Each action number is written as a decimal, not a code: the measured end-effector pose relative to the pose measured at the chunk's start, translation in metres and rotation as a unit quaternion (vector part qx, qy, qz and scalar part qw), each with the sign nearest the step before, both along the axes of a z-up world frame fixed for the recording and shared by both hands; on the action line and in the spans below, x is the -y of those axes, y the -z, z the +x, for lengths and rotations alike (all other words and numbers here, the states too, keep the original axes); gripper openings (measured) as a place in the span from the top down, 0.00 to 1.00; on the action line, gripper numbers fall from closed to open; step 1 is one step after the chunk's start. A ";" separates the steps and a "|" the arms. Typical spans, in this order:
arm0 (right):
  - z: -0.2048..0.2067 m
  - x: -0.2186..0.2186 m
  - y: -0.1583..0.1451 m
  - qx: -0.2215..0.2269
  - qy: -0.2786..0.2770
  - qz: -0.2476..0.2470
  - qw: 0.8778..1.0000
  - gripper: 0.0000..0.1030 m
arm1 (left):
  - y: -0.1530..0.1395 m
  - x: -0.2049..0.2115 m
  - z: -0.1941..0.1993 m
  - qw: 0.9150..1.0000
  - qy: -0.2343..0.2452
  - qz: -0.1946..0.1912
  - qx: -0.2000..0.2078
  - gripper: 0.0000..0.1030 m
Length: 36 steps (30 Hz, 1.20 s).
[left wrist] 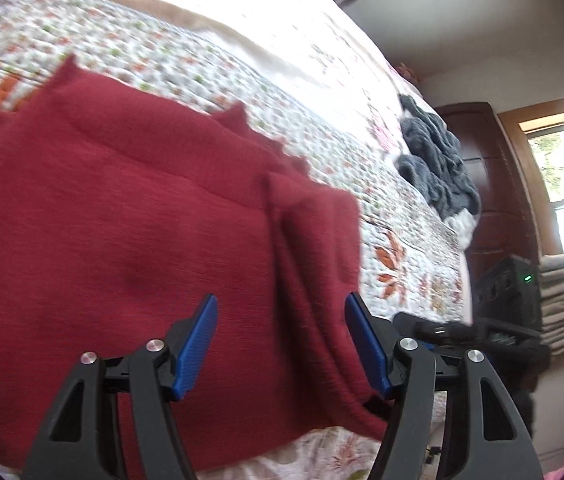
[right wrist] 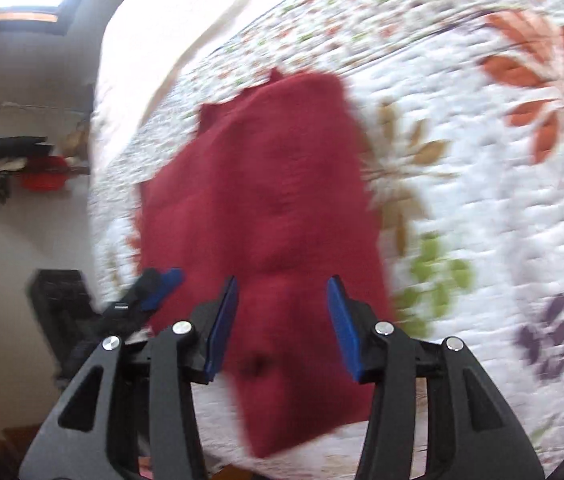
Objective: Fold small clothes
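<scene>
Both tongs gape wide and grip nothing: left tongs [left wrist: 281, 344] hover over the near end of the garment, right tongs [right wrist: 282, 326] likewise, blue pads spread with cloth showing between them but no pinch.

Bed with white quilted floral coverlet [left wrist: 210, 60] carries everything. Its right edge drops off toward a dark wooden cabinet [left wrist: 494, 184] and a window; the near edge runs just under the tongs. Plenty of bare quilt toward the far edge and, in the right wrist view, along the garment's right side [right wrist: 482, 200].

Dark red ribbed knit garment [left wrist: 130, 216], already doubled over, lies flat near the near edge of the bed, long axis pointing to the far edge. One layered fold edge runs along its right side in the left wrist view; scalloped trim shows at its far end.

Crumpled grey-blue fleece cloth [left wrist: 438, 164] sits at the right edge of the bed, well apart from the red piece.

Handling, as a guess: soft, light, limp, a bit stretchy, not slippery on quilt; layers may slide apart if only the top one is caught. Best hold looks like both near corners, pinching all layers, then carry toward the far edge. Both views are motion-blurred, so exact corner positions are hard to tell.
</scene>
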State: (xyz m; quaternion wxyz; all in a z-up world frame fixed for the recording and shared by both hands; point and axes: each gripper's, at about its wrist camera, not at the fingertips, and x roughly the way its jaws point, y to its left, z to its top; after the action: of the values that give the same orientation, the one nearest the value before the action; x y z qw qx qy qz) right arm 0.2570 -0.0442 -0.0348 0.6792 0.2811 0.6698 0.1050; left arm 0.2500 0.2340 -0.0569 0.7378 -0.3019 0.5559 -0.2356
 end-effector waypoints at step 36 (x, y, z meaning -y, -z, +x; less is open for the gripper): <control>-0.025 0.010 0.036 0.024 0.004 0.071 0.997 0.48 | -0.009 0.037 0.023 0.999 0.010 -0.040 0.013 0.86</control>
State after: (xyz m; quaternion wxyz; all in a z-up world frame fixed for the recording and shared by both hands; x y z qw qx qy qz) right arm 0.2324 -0.0544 -0.0713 0.6739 0.3291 0.6428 0.1560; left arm 0.2726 0.1971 -0.0482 0.7297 -0.3222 0.5398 -0.2688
